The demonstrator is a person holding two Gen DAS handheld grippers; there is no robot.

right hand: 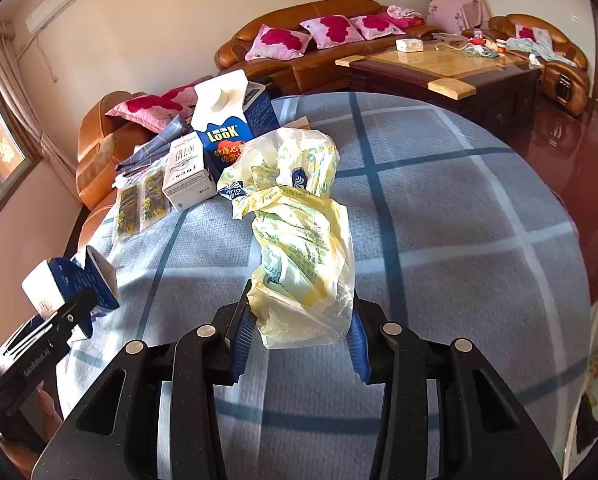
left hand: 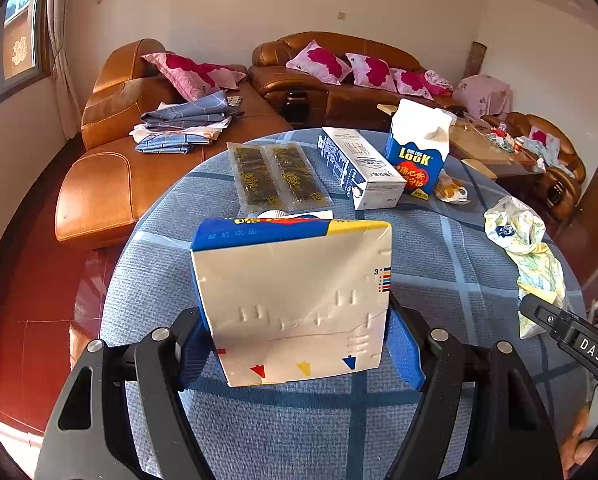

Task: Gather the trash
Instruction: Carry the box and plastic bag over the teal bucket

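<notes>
Left gripper [left hand: 301, 354] clamped on blue-white-yellow drink carton [left hand: 295, 300], held above the blue plaid-covered counter [left hand: 439, 248]. Right gripper [right hand: 299, 340] clamped on the near end of crumpled yellow plastic bag [right hand: 299, 232] lying on counter.

Left hand-held gripper [left hand: 299, 344]: fingers point toward 12 o'clock, jaws clamped on the flat sides of a milk carton [left hand: 295, 296] raised off the surface. Right hand-held gripper [right hand: 299, 344]: fingers point toward 12 o'clock, jaws closed on the near end of a crumpled plastic bag [right hand: 299, 240].
</notes>
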